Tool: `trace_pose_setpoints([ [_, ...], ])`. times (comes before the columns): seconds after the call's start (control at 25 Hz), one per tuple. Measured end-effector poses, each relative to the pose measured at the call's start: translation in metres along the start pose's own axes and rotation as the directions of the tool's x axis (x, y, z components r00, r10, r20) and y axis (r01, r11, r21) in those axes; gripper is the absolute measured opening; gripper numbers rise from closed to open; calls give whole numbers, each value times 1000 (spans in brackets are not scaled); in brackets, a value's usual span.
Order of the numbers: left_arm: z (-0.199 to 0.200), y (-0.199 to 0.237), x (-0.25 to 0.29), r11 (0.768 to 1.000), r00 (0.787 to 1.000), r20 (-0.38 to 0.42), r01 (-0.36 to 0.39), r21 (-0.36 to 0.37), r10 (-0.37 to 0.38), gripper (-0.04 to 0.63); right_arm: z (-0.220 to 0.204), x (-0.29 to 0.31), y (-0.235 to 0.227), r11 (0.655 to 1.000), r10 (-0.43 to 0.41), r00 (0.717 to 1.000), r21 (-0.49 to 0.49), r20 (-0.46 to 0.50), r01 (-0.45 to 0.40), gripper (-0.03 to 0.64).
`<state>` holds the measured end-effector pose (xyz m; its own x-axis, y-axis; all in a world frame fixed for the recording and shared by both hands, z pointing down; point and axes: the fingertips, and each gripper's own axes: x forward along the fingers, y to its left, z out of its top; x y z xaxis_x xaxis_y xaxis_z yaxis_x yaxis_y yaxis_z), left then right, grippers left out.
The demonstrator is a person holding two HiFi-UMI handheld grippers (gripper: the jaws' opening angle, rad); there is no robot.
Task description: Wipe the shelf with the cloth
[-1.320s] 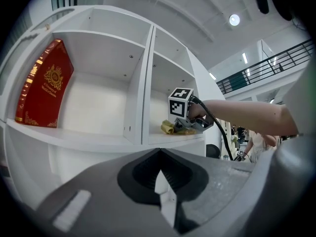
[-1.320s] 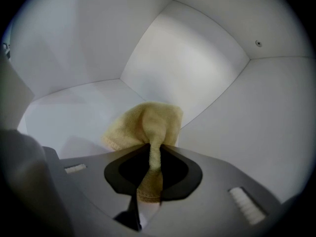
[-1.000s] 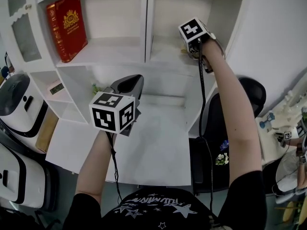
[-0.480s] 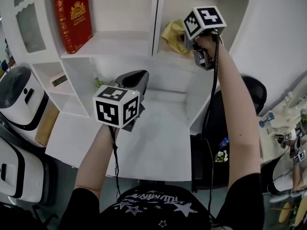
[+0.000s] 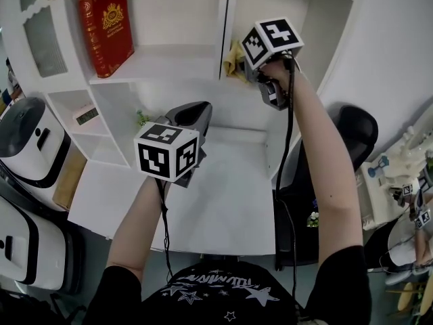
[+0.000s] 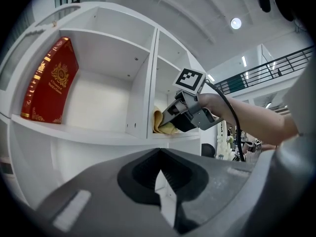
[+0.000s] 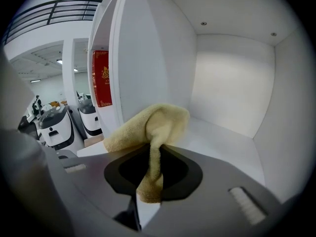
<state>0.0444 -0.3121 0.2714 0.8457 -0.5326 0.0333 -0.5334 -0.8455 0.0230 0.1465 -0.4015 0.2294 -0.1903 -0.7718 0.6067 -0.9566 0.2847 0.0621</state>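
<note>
In the head view, the right gripper (image 5: 249, 72) reaches into the upper right compartment of the white wooden shelf unit (image 5: 162, 63). A soft yellow terry cloth (image 5: 233, 58) is at its tip, low on the board and just beside the vertical divider. The left gripper (image 5: 189, 117) hangs lower, over the white desk top (image 5: 223, 202), well apart from the cloth. A red hardcover book with gold print (image 5: 106, 26) stands tilted in the upper left compartment.

In the left gripper view, the jaws of the left gripper (image 6: 159, 154) are pressed together with nothing between them. Beyond them I see the right gripper (image 6: 180, 116) with the cloth (image 6: 160, 125) at the divider, and the book (image 6: 49, 83) on the left.

In the right gripper view, the right gripper (image 7: 148, 194) is clamped on a hanging fold of the cloth (image 7: 153, 125). The rest of the cloth bunches above the jaws and touches the front edge of the shelf board (image 7: 217, 137). The book (image 7: 101, 78) shows past the divider.
</note>
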Motion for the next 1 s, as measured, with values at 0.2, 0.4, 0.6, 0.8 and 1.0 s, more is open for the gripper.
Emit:
trace_pose_setpoints([
  [0.2, -2, -2, 6, 1000, 1000, -7, 14, 1, -14, 2, -1, 0, -3, 1000, -21, 1000, -14, 17, 21, 86],
  [0.4, -8, -5, 9, 1000, 999, -21, 24, -2, -24, 2, -5, -4, -9, 997, -73, 996, -25, 44, 74, 86],
  [0.6, -14, -12, 14, 999, 999, -31, 43, -10, -44, 2, -14, -14, -29, 993, -122, 991, 3, 64, 122, 86],
  [0.8, -16, -20, 20, 998, 997, -32, 63, -15, -63, 2, -26, -29, -50, 987, -158, 982, 53, 99, 153, 86],
  [1.0, -18, -26, 27, 996, 995, -36, 88, -18, -89, 2, -38, -43, -75, 969, -245, 964, 68, 101, 239, 86],
])
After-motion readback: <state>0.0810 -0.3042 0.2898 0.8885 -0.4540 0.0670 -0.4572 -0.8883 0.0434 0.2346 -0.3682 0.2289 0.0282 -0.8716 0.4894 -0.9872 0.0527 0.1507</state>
